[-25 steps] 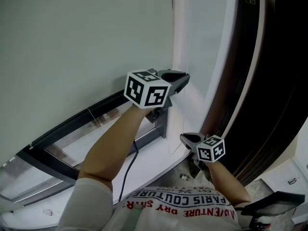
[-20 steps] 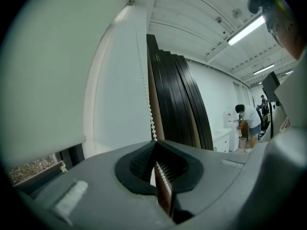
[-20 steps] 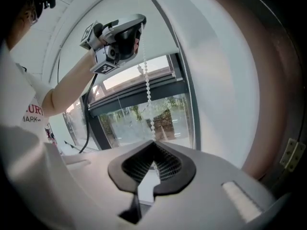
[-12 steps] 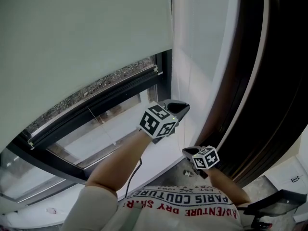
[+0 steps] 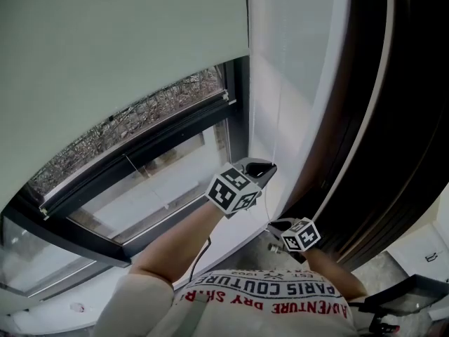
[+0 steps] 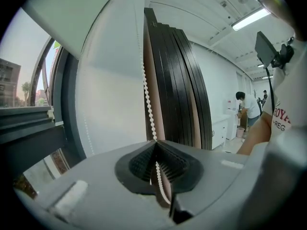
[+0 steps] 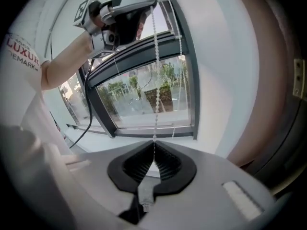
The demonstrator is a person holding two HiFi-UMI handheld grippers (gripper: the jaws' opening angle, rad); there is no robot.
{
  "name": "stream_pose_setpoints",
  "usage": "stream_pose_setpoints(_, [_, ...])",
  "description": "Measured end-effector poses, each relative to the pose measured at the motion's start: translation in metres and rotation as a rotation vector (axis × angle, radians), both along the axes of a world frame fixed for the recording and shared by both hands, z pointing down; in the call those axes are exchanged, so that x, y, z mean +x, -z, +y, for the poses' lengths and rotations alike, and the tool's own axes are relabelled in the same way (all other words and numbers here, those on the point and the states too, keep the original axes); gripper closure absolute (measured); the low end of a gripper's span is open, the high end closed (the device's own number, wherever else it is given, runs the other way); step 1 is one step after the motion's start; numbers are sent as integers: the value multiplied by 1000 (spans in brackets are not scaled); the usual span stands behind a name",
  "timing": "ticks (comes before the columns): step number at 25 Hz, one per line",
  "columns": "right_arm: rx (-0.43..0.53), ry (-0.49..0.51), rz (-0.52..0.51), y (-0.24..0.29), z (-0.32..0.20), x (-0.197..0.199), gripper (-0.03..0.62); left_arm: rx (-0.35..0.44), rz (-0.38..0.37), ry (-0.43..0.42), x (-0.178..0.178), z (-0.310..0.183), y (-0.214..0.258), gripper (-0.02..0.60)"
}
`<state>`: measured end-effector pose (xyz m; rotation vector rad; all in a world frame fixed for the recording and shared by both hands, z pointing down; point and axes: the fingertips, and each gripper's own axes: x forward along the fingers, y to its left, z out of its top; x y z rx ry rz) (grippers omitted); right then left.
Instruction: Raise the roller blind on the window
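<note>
The left gripper (image 6: pixel 154 145) has its jaws pressed together on the bead chain (image 6: pixel 148 104), which runs up out of the ribbed pads towards the top of the window frame. The right gripper (image 7: pixel 153 145) is clamped on the same chain lower down, with beads rising straight from its jaw tips to the left gripper above it. Both grippers sit low at the right edge of the window (image 5: pixel 161 181), near the right end of the sill (image 5: pixel 224 241).

The roller blind (image 5: pixel 119 48) covers the upper part of the window. Its bottom edge is well above the sill, and bare glass shows beneath it.

The step in hand looks like a downward pull on the chain to wind the blind up, and the blind is only partly raised. With both grippers this low, little pull seems left. The next move probably calls for one gripper to let go and take the chain again higher up while the other holds it taut.
</note>
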<state>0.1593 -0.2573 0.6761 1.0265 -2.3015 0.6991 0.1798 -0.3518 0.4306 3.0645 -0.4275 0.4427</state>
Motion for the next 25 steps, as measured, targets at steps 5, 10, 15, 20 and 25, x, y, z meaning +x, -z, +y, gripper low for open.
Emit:
stream_pose_setpoints(5, [115, 1, -40, 72, -15, 6, 524, -74, 52, -9, -10, 1, 1, 572])
stream_pose_setpoints(10, [328, -12, -196, 216, -38, 21, 519, -33, 49, 1, -18, 4, 3, 572])
stream_pose_setpoints(15, [569, 17, -269, 367, -58, 20, 519, -39, 36, -17, -22, 13, 7, 572])
stream_pose_setpoints(20, [689, 40, -267, 455, -69, 4, 517, -48, 19, -65, -25, 35, 7, 572])
stream_pose_setpoints(25, [745, 52, -236, 504, -85, -12, 517, -39, 18, -85, -24, 44, 12, 572])
